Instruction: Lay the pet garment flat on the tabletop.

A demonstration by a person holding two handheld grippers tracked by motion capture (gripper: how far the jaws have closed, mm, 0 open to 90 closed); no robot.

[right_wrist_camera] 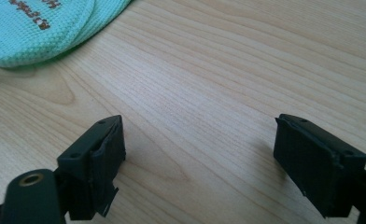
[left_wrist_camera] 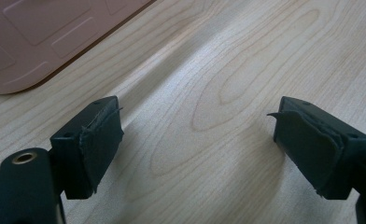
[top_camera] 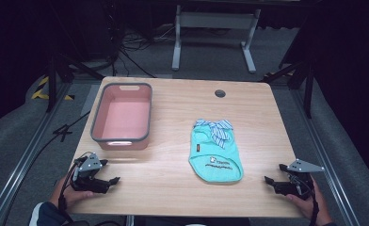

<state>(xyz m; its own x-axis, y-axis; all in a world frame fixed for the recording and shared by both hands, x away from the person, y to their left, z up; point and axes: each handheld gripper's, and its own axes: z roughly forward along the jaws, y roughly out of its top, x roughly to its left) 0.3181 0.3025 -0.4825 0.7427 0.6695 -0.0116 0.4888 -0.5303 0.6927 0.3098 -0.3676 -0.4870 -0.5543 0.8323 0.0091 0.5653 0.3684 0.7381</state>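
Observation:
A small mint-green garment (top_camera: 215,157) with a blue striped bow at its collar lies flat on the wooden table (top_camera: 173,183), right of centre. Its hem (right_wrist_camera: 41,32) shows at the upper left of the right gripper view. A pink bin (top_camera: 123,116) with a grey rim stands empty at the left; one corner of it (left_wrist_camera: 45,37) shows in the left gripper view. My left gripper (top_camera: 108,171) rests near the front left corner, open, with bare wood between its jaws (left_wrist_camera: 197,140). My right gripper (top_camera: 275,173) sits at the front right, open and empty (right_wrist_camera: 200,158), a little right of the garment.
A round cable hole (top_camera: 220,93) sits near the table's far edge. Beyond the table are a white metal frame (top_camera: 215,33) and cables on grey floor. Dark rails run along both sides of the table.

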